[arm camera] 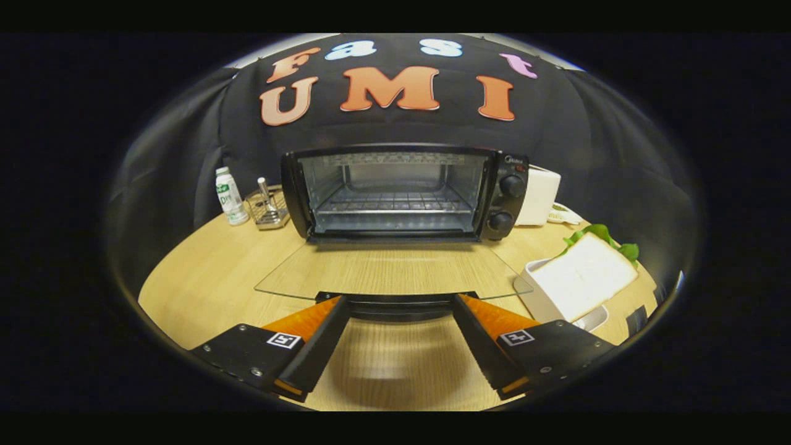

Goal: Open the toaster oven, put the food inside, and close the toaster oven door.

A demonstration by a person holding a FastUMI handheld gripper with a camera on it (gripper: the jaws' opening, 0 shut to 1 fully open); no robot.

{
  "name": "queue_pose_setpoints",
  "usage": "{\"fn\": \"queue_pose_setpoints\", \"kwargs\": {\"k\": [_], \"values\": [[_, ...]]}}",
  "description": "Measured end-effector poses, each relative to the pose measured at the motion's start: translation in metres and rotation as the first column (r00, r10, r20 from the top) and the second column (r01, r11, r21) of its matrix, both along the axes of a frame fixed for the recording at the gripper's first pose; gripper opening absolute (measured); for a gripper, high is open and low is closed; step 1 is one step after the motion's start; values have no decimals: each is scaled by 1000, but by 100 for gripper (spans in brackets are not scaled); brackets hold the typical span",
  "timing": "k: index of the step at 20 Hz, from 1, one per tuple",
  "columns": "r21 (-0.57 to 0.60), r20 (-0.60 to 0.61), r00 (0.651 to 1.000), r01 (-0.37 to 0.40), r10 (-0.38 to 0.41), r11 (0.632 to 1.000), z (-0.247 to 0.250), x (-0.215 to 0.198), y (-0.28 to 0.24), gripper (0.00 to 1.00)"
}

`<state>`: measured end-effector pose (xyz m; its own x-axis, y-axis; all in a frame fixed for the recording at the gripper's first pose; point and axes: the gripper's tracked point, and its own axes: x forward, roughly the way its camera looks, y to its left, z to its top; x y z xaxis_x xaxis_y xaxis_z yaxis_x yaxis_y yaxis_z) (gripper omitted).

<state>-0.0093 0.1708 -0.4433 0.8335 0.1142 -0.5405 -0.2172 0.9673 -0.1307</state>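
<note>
A black toaster oven (508, 162) stands at the back of the wooden table (204, 272), its inside lit and a wire rack (392, 201) showing. Its glass door (389, 272) hangs fully down, lying flat toward me. The door's dark handle (395, 307) sits right at my fingertips. My gripper (397, 301) is open, its fingers spread about as wide as the handle and holding nothing. The food, a white-bread sandwich (584, 278) with green lettuce (596, 233), rests tilted on a white dish (530, 290) to the right of the door.
Left of the oven stand a small white bottle (228, 196) and a wire holder (269, 210). A white appliance (539, 194) sits behind the oven's right side, next to its two knobs (511, 185). Bare tabletop lies under and between my fingers.
</note>
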Motion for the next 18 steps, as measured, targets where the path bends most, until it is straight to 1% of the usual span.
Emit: {"fn": "queue_pose_setpoints", "kwargs": {"k": [1, 3, 5, 7, 11, 15, 18], "values": [[-7, -18, 1000, -3, 3, 1000, -8, -1, 0, 100], [1, -5, 1000, -8, 8, 1000, -6, 0, 0, 99], [-12, -17, 1000, -15, 14, 1000, -7, -2, -3, 98], [-2, -23, 1000, -12, 12, 1000, 1, -3, -8, 99], [71, -7, 1000, -7, 7, 997, 43, 7, -22, 99], [90, -15, 998, -52, 54, 995, 85, 15, -51, 99], [74, -36, 995, -85, 88, 994, 109, 22, -84, 99]]}}
